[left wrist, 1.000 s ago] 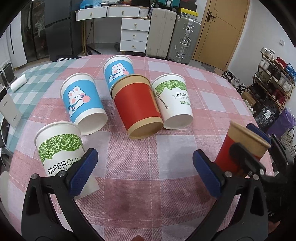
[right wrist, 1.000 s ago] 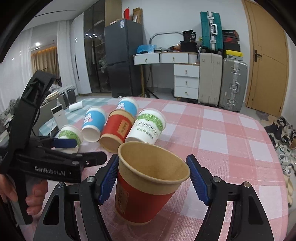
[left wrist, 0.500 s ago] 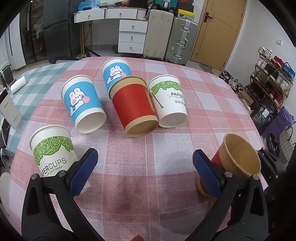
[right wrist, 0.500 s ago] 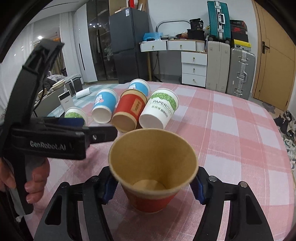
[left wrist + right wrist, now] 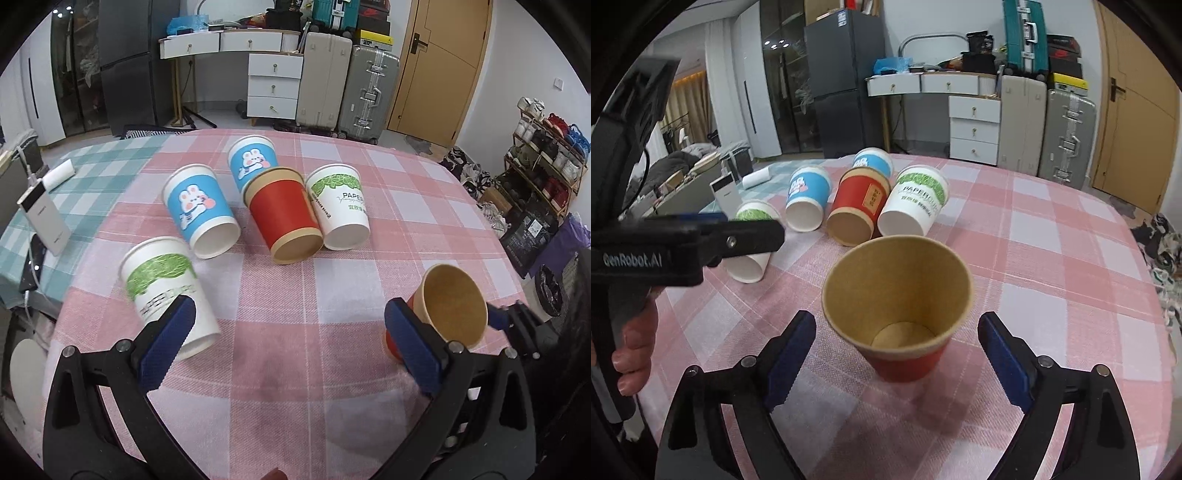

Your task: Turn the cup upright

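A red cup (image 5: 905,325) is standing upright on the pink checked tabletop (image 5: 1034,266) at the lower centre of the right wrist view, its brown inside seen to be empty. It is being flanked, untouched, by the wide-spread right gripper (image 5: 897,354). The left gripper (image 5: 291,347) is likewise being held wide, empty. Five other cups (image 5: 284,218) are lying on their sides above it, nothing seen inside them.
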Motion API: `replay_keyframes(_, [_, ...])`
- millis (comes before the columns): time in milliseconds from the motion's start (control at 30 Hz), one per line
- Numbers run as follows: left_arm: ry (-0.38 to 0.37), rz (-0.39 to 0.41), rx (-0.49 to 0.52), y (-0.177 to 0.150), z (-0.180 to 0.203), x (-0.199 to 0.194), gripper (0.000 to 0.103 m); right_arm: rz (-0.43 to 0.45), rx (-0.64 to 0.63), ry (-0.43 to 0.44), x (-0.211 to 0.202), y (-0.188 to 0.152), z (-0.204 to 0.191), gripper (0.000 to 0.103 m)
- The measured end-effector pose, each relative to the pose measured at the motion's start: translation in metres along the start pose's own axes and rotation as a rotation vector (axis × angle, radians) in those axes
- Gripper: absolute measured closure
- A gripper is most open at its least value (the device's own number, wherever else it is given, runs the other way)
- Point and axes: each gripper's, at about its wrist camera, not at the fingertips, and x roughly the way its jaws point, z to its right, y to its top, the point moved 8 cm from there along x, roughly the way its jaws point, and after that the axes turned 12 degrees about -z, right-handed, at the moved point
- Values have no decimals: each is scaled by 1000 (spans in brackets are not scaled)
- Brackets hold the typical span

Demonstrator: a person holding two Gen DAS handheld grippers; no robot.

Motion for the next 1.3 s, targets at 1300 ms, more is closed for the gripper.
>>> replay_keyframes(1300, [-64, 158, 112, -115, 38, -182, 1, 212, 223, 16, -183, -59, -32, 1])
